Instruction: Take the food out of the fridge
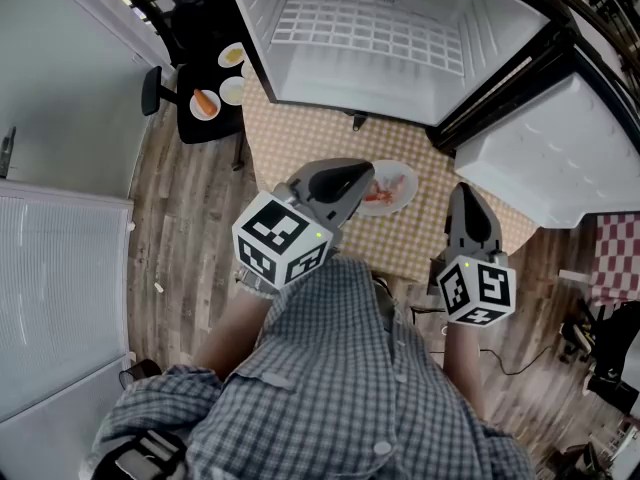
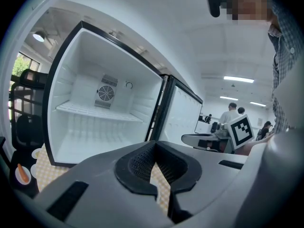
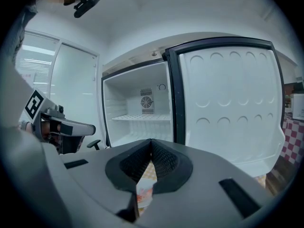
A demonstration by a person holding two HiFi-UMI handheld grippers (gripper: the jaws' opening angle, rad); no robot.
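The fridge [image 1: 370,28] stands open, and I see nothing on its wire shelf [image 2: 95,112] or floor. On the yellow checked table [image 1: 300,133] in front of it lies a white plate [image 1: 392,190] with red-orange food. My left gripper [image 1: 360,173] hovers over the plate's left edge, shut and holding nothing. My right gripper [image 1: 465,193] is just right of the plate, also shut and empty. Both point towards the fridge, their tips [image 2: 154,144] [image 3: 151,141] meeting. A bit of the plate [image 3: 144,194] shows under the right gripper.
The fridge door [image 1: 545,153] is swung open at the right. A black chair [image 1: 205,118] at the left holds three small plates, one with an orange food item [image 1: 205,101]. A white cabinet [image 1: 60,288] stands at the left. People sit at desks far off [image 2: 232,115].
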